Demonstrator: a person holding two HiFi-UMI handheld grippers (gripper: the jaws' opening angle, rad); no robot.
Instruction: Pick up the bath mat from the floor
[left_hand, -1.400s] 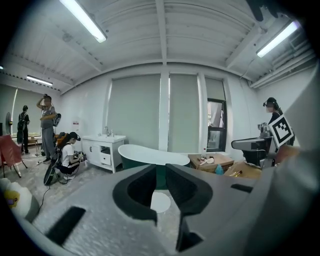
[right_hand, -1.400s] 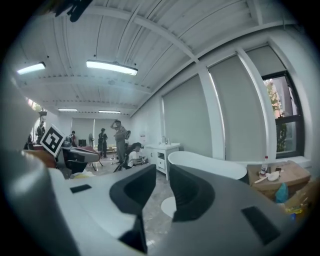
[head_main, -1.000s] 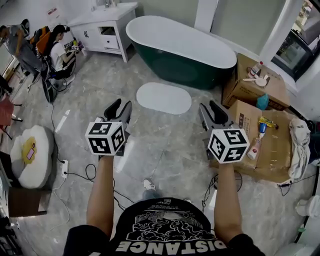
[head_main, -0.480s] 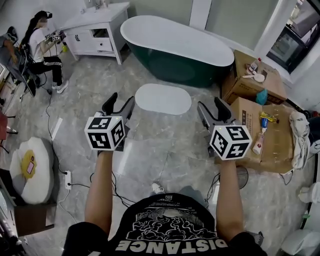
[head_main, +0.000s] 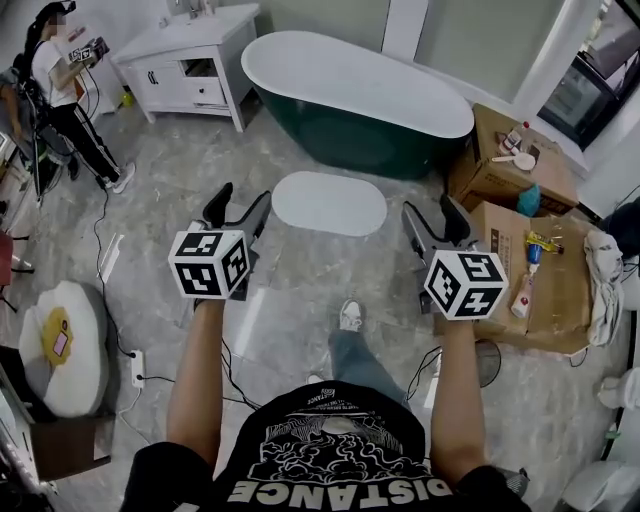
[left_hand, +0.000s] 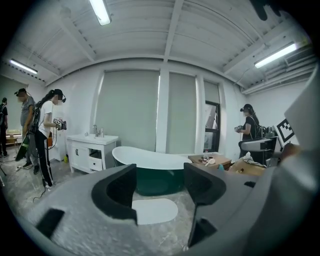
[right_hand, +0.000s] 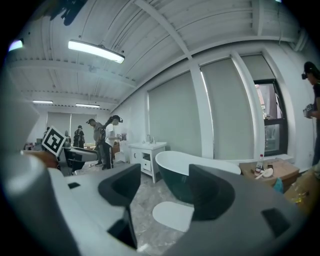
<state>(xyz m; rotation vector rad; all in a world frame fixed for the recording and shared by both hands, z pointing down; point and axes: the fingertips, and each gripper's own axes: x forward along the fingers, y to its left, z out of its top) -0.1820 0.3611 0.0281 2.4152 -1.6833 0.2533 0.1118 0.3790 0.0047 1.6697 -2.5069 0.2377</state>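
- White oval bath mat (head_main: 329, 203) lies on the grey stone floor (head_main: 300, 285) at twelve o'clock, beside the green bathtub (head_main: 340, 135).
- Left tongs (head_main: 240, 205) and right tongs (head_main: 432, 218) are spreading, empty, short of it.

Both forearms (head_main: 198, 370) reach forward, side by side. The left gripper (head_main: 240, 208) and right gripper (head_main: 432, 225) are opening, with nothing between their jaws.

The bath mat (head_main: 329, 203) lies on the floor (head_main: 300, 290) just in front of the bathtub (head_main: 360, 95). A cabinet (head_main: 190, 55) stands left of the tub, with a person (head_main: 62, 95) further left. Two cardboard boxes (head_main: 505, 175) sit right of the mat, a bottle (head_main: 521, 292) lying on the nearer one. A cushion (head_main: 60, 345) lies at far left.
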